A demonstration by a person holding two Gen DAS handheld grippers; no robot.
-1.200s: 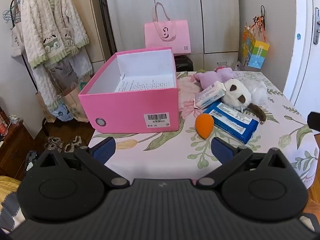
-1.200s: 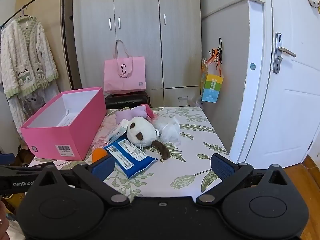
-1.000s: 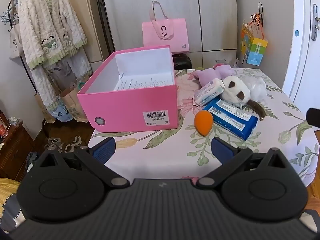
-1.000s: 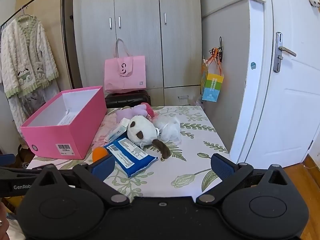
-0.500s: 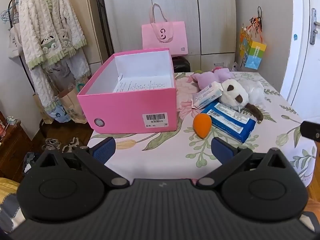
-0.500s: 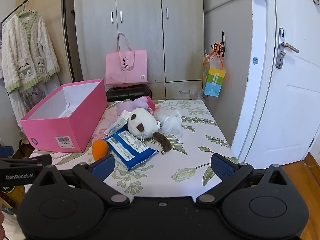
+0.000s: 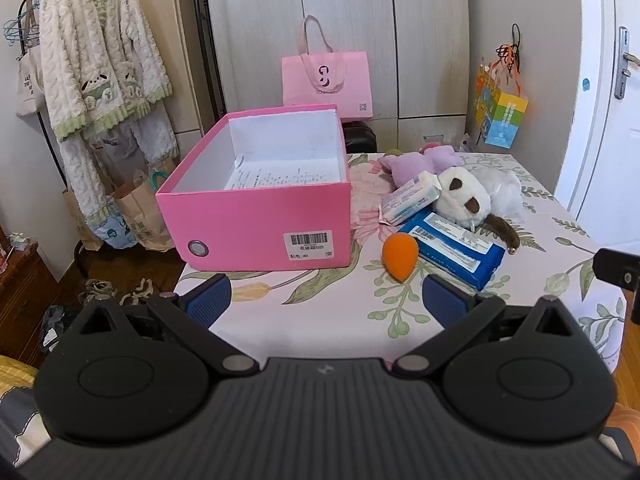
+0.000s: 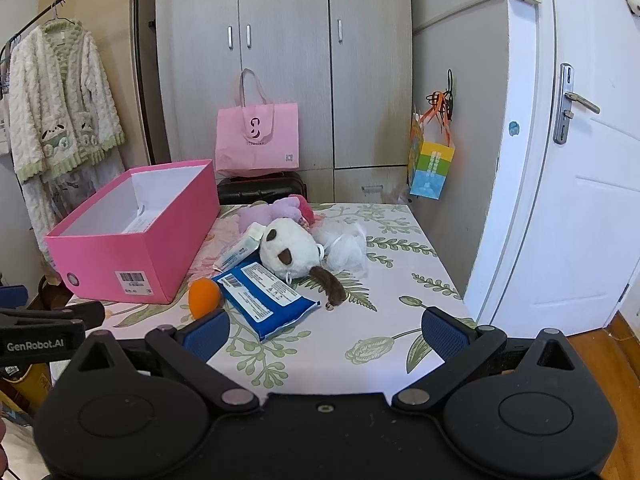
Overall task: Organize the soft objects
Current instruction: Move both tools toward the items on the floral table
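left tool [image 7: 324, 294] wide, empty | right tool [image 8: 325, 332] wide, empty | orange sponge [image 7: 399, 257] centre frame on worktop [image 7: 320, 312], just right of pink box [image 7: 256, 232] | sponge dead ahead of left tool, nearer it

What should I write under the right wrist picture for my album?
Open right hand-held gripper facing a pink box, orange sponge, blue pack and plush dog on a floral table.

- L gripper [image 7: 325, 298]: matte black, ribbed top, 2 round discs, silver pivot screws, blue textured pads [image 7: 208, 298]
- R gripper [image 8: 326, 330]: same build; white "GenRobot.AI" marking at 9 o'clock
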